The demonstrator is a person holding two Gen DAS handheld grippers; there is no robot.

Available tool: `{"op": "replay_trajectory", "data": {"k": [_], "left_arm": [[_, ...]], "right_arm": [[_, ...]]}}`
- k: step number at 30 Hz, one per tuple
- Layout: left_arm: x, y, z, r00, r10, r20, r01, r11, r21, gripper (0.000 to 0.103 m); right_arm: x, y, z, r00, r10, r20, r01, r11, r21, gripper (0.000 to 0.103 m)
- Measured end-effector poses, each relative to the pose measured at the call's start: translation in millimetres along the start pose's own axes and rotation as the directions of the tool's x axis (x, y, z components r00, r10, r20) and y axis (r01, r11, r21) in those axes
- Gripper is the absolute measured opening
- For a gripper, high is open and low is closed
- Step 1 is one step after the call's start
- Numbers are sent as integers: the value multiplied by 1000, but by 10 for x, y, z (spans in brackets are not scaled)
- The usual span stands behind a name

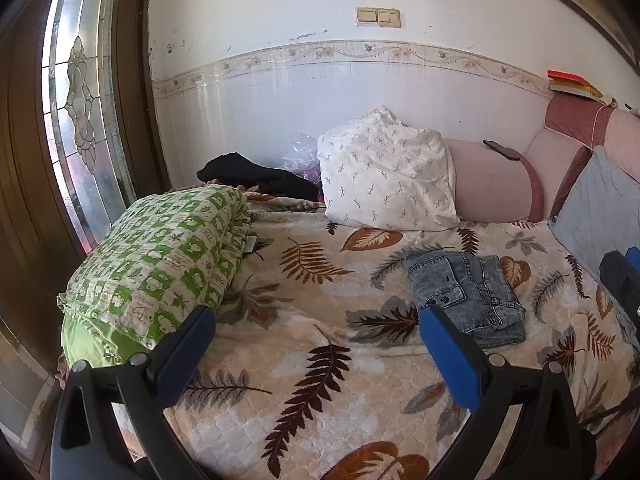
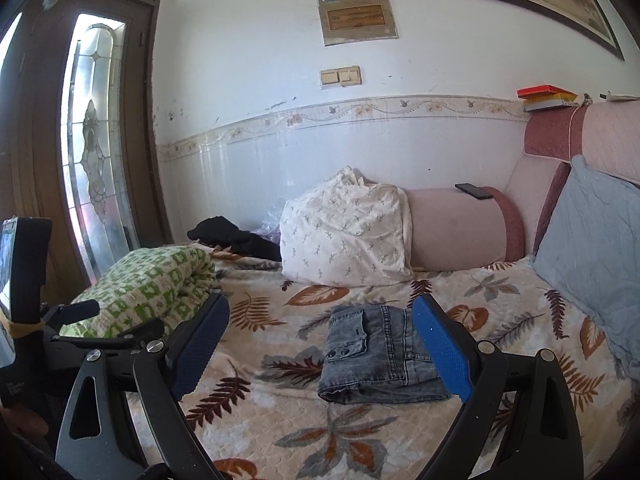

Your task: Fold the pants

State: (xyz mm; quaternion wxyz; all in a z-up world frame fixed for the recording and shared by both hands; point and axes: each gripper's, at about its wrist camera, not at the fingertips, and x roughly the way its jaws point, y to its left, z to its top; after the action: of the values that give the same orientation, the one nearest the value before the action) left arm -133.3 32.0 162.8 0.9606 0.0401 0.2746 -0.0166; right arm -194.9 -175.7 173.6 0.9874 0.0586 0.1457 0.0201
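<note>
Grey-blue denim pants (image 1: 468, 292) lie folded into a compact stack on the leaf-patterned bedspread (image 1: 304, 352). They also show in the right wrist view (image 2: 376, 354), with a buttoned pocket flap on top. My left gripper (image 1: 316, 320) is open and empty, above the bed to the left of and nearer than the pants. My right gripper (image 2: 320, 312) is open and empty, held back from the pants, which show between its fingers. The left gripper's body (image 2: 28, 292) shows at the left edge of the right wrist view.
A folded green-and-white quilt (image 1: 160, 264) lies at the bed's left. A white pillow (image 1: 388, 172), a pink bolster (image 1: 492, 184) with a phone (image 1: 502, 149) on it, a black garment (image 1: 256, 174) and a blue cushion (image 2: 596, 248) line the back and right.
</note>
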Motion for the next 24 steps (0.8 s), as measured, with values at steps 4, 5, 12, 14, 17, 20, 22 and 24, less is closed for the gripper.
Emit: {"op": "replay_trajectory", "data": {"k": [4,5,12,14,17,20,22,24], "left_arm": [[-52,20,9,1000,12,14,-12,1000,-1,103],[-64,22,12,1000,13,17,-12,1000,-2,103],[-122,-6,-1,999,20,27,-21,1000,15,103],[-125,-12,-4,1000,19,25,-19,1000,19,103],[-132,-19,-7,999,23,27,-24,1000,19,103],[-122,-35,-18,1000,24,18,-24,999,28,103],[-119,-40,-21,1000,25,16,-26,999,30,103],[-112,-48,-37,1000,27,12,-27,999,34,103]], "right_arm": [[-6,37,-25,1000,8,-5,-8,1000,3,94],[-6,37,-25,1000,8,-5,-8,1000,3,94],[-48,74,-35,1000,13,1,-13,1000,-8,94],[-53,83,-47,1000,17,-4,-18,1000,-8,94],[-51,83,-57,1000,18,-7,-18,1000,-10,94],[-49,79,-79,1000,18,-12,-18,1000,-8,94],[-47,69,-90,1000,20,-14,-20,1000,-2,94],[-47,67,-100,1000,22,-14,-22,1000,3,94]]}}
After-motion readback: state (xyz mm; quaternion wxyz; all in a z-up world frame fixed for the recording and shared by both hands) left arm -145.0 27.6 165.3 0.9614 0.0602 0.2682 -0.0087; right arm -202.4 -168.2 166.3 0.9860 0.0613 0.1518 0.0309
